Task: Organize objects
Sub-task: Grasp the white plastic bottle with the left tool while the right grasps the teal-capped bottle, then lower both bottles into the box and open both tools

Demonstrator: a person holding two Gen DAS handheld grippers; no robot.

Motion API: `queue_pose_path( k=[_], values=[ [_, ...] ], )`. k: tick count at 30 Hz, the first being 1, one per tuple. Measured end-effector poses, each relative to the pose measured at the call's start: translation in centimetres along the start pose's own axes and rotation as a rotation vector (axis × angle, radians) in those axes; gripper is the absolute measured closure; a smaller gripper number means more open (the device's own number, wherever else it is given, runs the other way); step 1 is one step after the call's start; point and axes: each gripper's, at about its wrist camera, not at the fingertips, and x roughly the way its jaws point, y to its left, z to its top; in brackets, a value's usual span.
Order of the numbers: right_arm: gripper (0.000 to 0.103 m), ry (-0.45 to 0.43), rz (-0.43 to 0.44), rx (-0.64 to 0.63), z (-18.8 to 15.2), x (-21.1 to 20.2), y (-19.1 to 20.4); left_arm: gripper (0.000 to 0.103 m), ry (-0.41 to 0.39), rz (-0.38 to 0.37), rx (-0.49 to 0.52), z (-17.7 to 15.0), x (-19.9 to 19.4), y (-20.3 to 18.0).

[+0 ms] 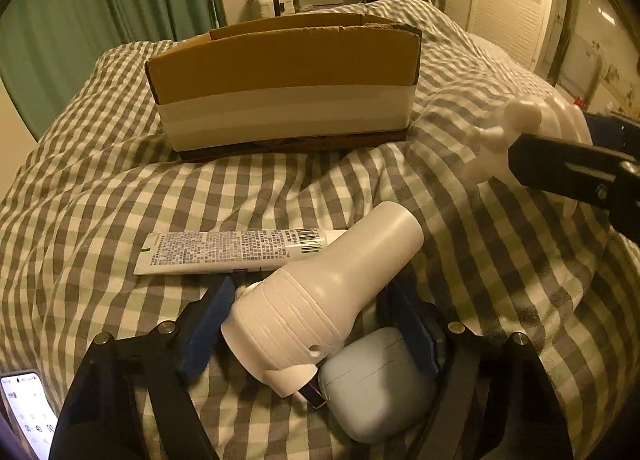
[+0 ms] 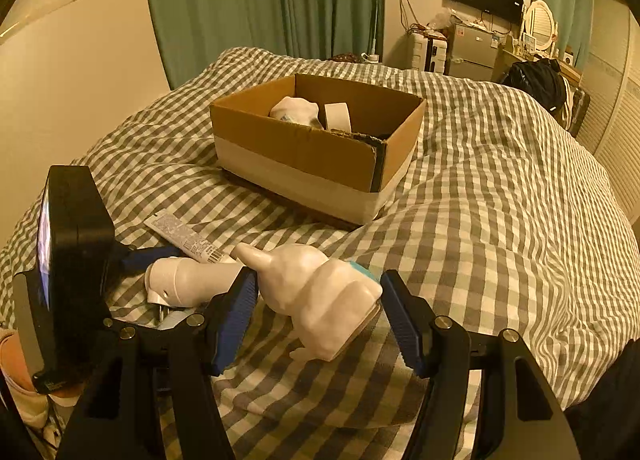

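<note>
While both grippers are standing wide open around their targets on the bed (image 2: 480,188), the left gripper (image 1: 310,330) is straddling a light, slick white bottle (image 1: 328,292); the right gripper (image 2: 318,316) is flanking a ridged figurine (image 2: 320,292), probably fragile, best pinched across its broad body.

tube (image 1: 236,252) before box (image 1: 284,100)

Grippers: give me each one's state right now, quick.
Left gripper: open, fingers either side of the white bottle, not clamped.
Right gripper: open, straddling the white figurine, not gripping.
</note>
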Motion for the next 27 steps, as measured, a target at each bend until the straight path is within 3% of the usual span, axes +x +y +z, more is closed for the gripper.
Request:
queue_pose_path(
  k=[9, 27],
  values=[
    [0.040, -0.005, -0.007, -0.003, -0.1, -0.2, 0.1, 0.046, -0.021, 0.021, -0.022, -0.1, -1.3, 0.9],
    [0.040, -0.060, -0.017, -0.009, 0.6, -2.8, 0.8, 0.048, -0.103, 0.040, -0.069, -0.2, -6.0, 2.3]
  ],
)
